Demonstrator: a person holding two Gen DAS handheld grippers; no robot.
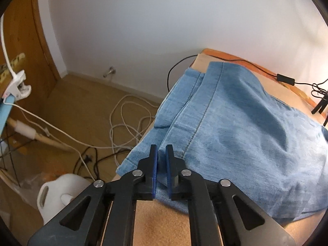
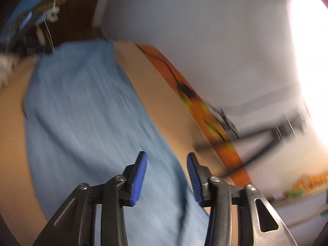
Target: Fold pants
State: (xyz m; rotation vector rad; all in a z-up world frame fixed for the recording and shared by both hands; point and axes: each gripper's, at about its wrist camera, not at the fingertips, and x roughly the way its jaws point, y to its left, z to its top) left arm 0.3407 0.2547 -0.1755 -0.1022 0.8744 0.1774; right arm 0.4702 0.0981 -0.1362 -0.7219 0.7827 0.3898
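In your left wrist view, your left gripper [image 1: 162, 150] is pinched down on a fold of the pants [image 1: 235, 135], its blue pads [image 1: 155, 164] close together with a ridge of light blue denim caught between them. The rest of the pants spreads ahead and to the right of the fingers, lying in soft wrinkles on the tan table [image 1: 160, 223], with a stitched seam [image 1: 199, 121] running straight away from the fingertips toward the far hem. Beyond the cloth to the right, a black cable [image 1: 256, 68] runs along the table's orange edge. To the left of the fingers and below table level, a tangle of white cord [image 1: 125, 123] lies on the wooden floor, and a white plastic jug [image 1: 59, 194] stands nearer, just left of the gripper's linkage. In your right wrist view, everything is smeared by motion blur. Your right gripper [image 2: 167, 160] has its fingers spread wide with nothing between them; the blue pads [image 2: 140, 180] stand well apart over the cloth. The pants [image 2: 88, 112] run ahead and to the left of the fingers as a long blue band on the table [image 2: 164, 106], and the cloth's right edge passes beneath the gap between the fingers. To the right of the fingers, the orange edge strip [image 2: 205, 112] runs away along the pale wall [image 2: 205, 30].
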